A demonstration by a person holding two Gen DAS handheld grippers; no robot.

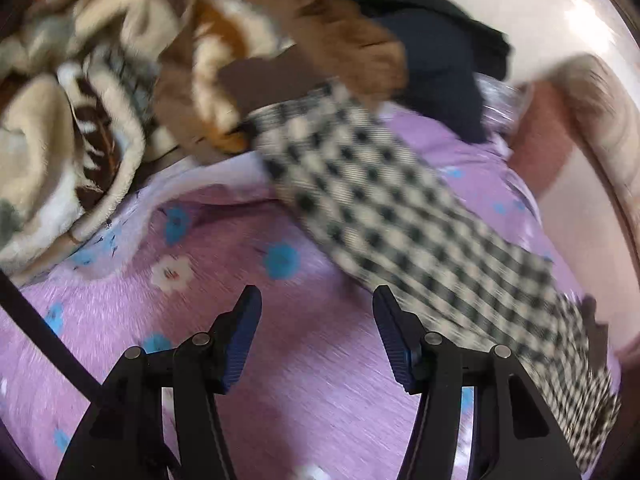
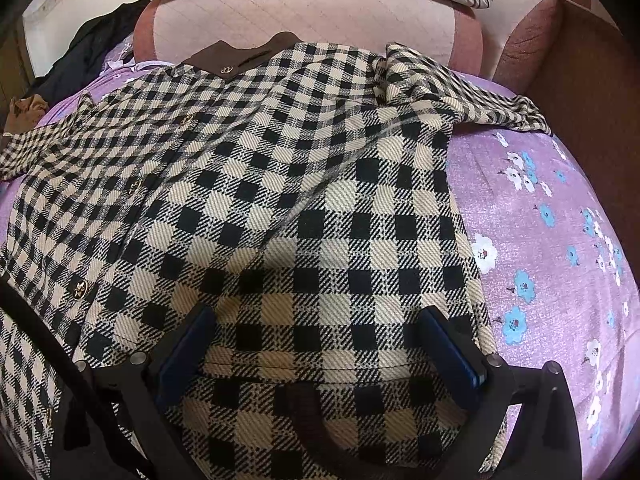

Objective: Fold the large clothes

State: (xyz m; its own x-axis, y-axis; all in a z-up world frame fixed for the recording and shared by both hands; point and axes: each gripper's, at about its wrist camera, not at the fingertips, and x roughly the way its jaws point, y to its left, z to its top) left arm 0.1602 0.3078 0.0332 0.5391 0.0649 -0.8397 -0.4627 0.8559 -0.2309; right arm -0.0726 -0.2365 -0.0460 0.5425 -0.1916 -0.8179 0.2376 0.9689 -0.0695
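a: two views, left wrist first. left gripper point(image 1: 317, 300) has its jaws parted with nothing between them, only the purple floral bedsheet point(image 1: 280, 360) under them. the checked coat point(image 1: 384, 216) has one sleeve running from ten o'clock to four o'clock, just right of the right-hand finger.

b: risk there?

a: the frame is smeared, so a grab now could pinch sheet along with the sleeve, or miss the cuff. the heap of blankets and clothes point(image 1: 80, 120) at ten o'clock crowds that side; open sheet lies at six to eight o'clock.

b: right wrist?

a: right gripper point(image 2: 316, 320) is spread wide, its fingers down against the coat's hem, nothing clenched. the coat lies buttoned-side up from six to twelve o'clock, brown collar point(image 2: 248, 56) near the headboard point(image 2: 320, 12).

b: room?

a: bare sheet at three o'clock; the other sleeve point(image 2: 460, 92) is bunched at one o'clock and could fold in crooked.
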